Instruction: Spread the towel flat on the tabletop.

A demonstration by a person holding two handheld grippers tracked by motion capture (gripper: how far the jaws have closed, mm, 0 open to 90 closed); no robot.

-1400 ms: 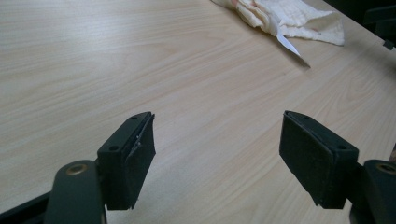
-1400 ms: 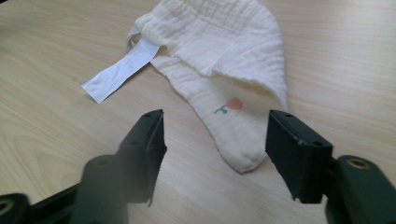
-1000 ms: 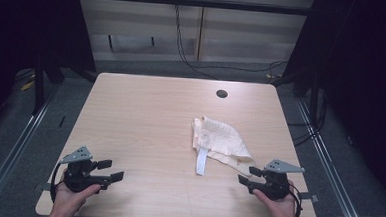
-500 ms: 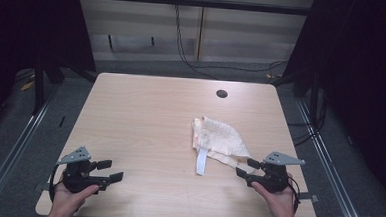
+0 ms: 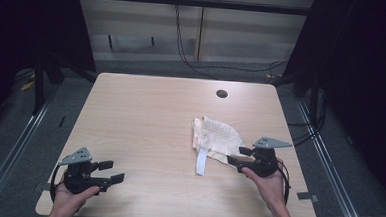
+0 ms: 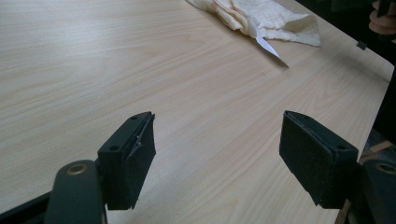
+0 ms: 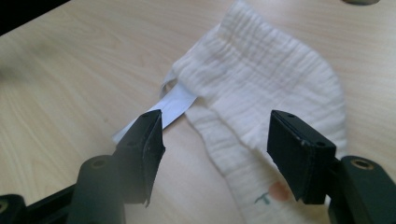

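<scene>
We see a pale wooden table (image 5: 145,121) with a crumpled cream cloth (image 5: 217,137) lying on its right half, and we take that cloth as our landmark; a white tag (image 5: 201,161) sticks out from the cloth's near edge, flat on the wood. Beyond the cloth, toward the far edge of the table, sits a small dark round hole (image 5: 222,94).

The right claw (image 5: 234,157) is held in the person's right hand (image 5: 267,180) just at the cloth's near right corner; in the right gripper view its jaws stand wide apart, one over the tag's end and the other over the cloth's near part, gripping nothing; whether they touch the fabric we cannot tell. In that view the cloth (image 7: 266,93) shows a ribbed weave, with a small orange spot and a green mark (image 7: 273,192) near its closest edge.

The left claw (image 5: 113,172) is well apart from the cloth, to the cloth's left near the front corner of the table, in the left hand (image 5: 68,199); in the left gripper view its jaws are spread wide over bare wood, holding nothing, with the cloth (image 6: 261,18) far ahead.
</scene>
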